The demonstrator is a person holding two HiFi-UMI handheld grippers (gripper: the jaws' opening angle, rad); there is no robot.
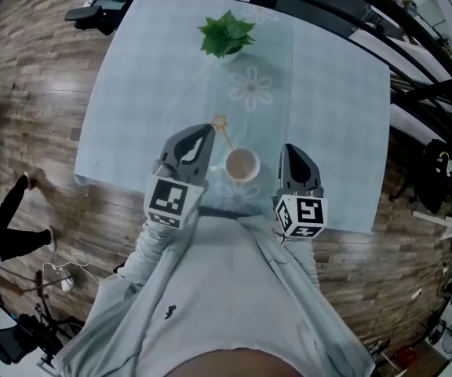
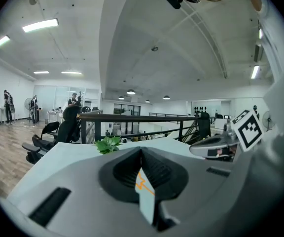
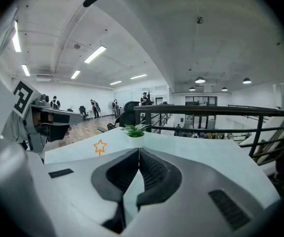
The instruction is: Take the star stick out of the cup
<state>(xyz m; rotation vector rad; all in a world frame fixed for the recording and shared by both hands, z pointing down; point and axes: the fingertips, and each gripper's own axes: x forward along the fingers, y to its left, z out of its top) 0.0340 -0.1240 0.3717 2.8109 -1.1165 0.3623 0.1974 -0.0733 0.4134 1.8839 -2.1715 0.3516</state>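
Star stick (image 1: 224, 134) leans in the cup (image 1: 242, 165), its orange star tip poking out past the rim toward the far left. That cup stands near the front edge of the table (image 1: 155, 93), between the two tools. Left tool (image 1: 207, 130) has its jaws pressed together at the tips, just beside the star; a sliver of orange shows through the slit behind them. Right tool (image 1: 290, 148), also pressed together and empty, hovers just right of the cup. A potted plant (image 1: 226, 34) sits farther back.
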